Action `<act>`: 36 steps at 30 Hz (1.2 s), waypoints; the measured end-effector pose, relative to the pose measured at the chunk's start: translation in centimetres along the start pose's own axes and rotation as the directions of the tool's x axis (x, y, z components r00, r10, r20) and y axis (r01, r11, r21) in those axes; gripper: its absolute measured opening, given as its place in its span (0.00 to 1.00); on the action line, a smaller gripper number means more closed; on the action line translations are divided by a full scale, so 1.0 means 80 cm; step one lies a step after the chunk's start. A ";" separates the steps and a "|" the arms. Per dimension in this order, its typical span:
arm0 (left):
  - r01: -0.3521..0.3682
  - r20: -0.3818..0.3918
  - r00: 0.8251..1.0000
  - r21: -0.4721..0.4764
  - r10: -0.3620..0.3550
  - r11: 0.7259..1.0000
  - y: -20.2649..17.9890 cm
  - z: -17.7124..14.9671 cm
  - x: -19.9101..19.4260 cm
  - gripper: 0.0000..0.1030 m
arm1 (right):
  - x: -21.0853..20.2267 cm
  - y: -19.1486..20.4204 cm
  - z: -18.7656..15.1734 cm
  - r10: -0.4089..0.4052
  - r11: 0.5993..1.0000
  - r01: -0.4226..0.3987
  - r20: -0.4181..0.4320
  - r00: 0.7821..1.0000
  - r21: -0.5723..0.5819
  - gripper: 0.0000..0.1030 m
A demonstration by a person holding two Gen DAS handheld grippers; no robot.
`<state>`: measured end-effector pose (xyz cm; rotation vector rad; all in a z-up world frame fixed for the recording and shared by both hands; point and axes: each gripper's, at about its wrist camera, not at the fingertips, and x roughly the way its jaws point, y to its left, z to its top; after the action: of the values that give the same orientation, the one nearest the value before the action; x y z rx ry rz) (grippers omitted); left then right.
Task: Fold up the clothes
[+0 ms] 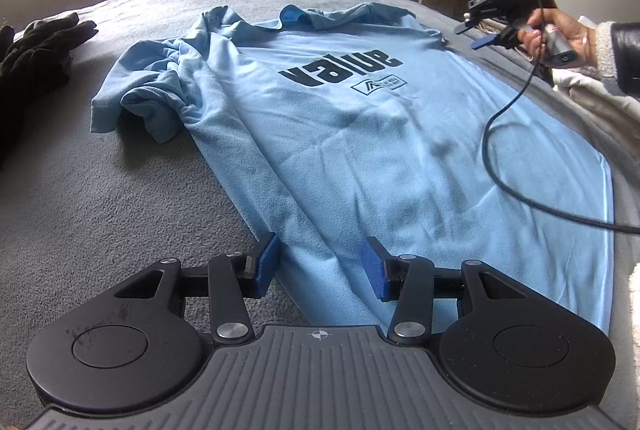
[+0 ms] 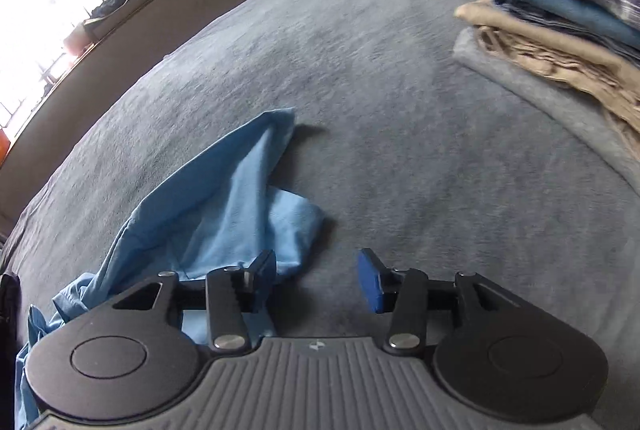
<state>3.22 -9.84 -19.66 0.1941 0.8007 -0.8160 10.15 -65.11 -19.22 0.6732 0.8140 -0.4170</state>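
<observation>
Left gripper (image 1: 320, 264): jaws spread wide, holding nothing, poised over the near hem corner of the light blue T-shirt (image 1: 360, 134); one blue pad sits just off the shirt's edge above the blanket, the other above the fabric. Contact with the cloth cannot be confirmed.

Right gripper (image 2: 318, 280): jaws likewise wide apart and empty. In the left wrist view it (image 1: 478, 32) is seen held in a hand (image 1: 560, 30) above the far right side of the shirt, clear of the cloth, with a black cable (image 1: 504, 134) trailing down across the shirt's right portion.

T-shirt: laid printed side up on the grey blanket (image 1: 100, 210), collar at the far end, hem nearest the left gripper. Body mostly flat with shallow wrinkles. Dark lettering (image 1: 340, 66) runs across the chest. The sleeve (image 1: 140, 98) at picture left is bunched and crumpled. In the right wrist view, a rumpled sleeve (image 2: 236, 198) of the same blue lies just ahead of and beneath the inner finger.

Surroundings: black gloves (image 1: 36, 58) on the blanket, well apart from the bunched sleeve. A stack of folded clothes (image 2: 560, 22) rests on the blanket at picture right of the right wrist view, well apart from the shirt.
</observation>
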 end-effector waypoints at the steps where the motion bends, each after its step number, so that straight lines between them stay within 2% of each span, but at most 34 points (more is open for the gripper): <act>1: 0.000 0.000 1.000 0.000 0.000 1.000 0.000 0.000 0.000 0.45 | -0.015 -0.015 -0.004 0.018 1.000 -0.017 -0.019 1.000 0.025 0.46; 4: -0.005 0.000 1.000 0.014 0.005 1.000 -0.002 0.001 0.000 0.46 | -0.063 -0.050 -0.030 0.046 0.997 -0.041 -0.080 0.996 0.060 0.46; 8: -0.021 -0.006 1.000 0.030 0.021 0.999 -0.006 0.003 -0.002 0.46 | -0.120 -0.091 -0.090 -0.011 0.999 0.017 -0.139 0.990 0.040 0.46; 11: -0.047 -0.024 0.999 0.027 0.047 0.999 -0.009 0.008 -0.008 0.46 | -0.152 -0.122 -0.137 -0.043 0.997 0.053 -0.142 0.989 0.064 0.45; 16: -0.069 -0.040 0.997 0.014 0.070 0.998 -0.018 0.012 -0.036 0.46 | -0.183 -0.140 -0.192 -0.022 0.999 0.025 -0.122 0.992 0.021 0.40; 18: -0.053 -0.057 0.997 -0.009 0.052 0.999 -0.024 0.009 -0.049 0.46 | -0.185 -0.139 -0.203 -0.024 0.999 0.022 -0.124 0.992 -0.023 0.40; 21: -0.018 -0.095 0.995 -0.058 0.013 0.998 -0.035 -0.003 -0.062 0.46 | -0.184 -0.144 -0.217 0.008 1.000 -0.011 -0.143 0.990 -0.019 0.37; 22: -0.007 -0.109 0.994 -0.076 -0.001 0.997 -0.039 -0.009 -0.065 0.46 | -0.185 -0.144 -0.220 0.013 0.999 -0.017 -0.144 0.990 -0.031 0.23; 23: 0.004 -0.123 0.992 -0.094 -0.016 0.996 -0.043 -0.014 -0.069 0.46 | -0.188 -0.144 -0.223 0.013 0.999 -0.019 -0.143 0.990 -0.043 0.02; 27: 0.012 -0.179 0.983 -0.116 -0.033 0.993 -0.058 -0.039 -0.069 0.46 | -0.212 -0.149 -0.230 -0.001 1.000 0.000 -0.036 0.999 -0.030 0.02; 33: 0.033 -0.227 0.972 -0.160 -0.070 0.987 -0.059 -0.055 -0.066 0.46 | -0.206 -0.169 -0.247 -0.053 0.996 0.053 0.000 0.999 0.074 0.06; 35: 0.058 -0.240 0.966 -0.171 -0.098 0.984 -0.059 -0.058 -0.068 0.46 | -0.218 -0.174 -0.246 -0.082 0.988 0.077 0.034 0.996 0.131 0.19; 36: 0.066 -0.248 0.963 -0.170 -0.107 0.983 -0.059 -0.061 -0.068 0.46 | -0.226 -0.177 -0.246 -0.105 0.982 0.096 0.055 0.993 0.160 0.20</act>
<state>-5.13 -7.79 -18.56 0.1224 1.1216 -0.8140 -19.65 -60.11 -20.51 0.7636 0.7625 -0.5961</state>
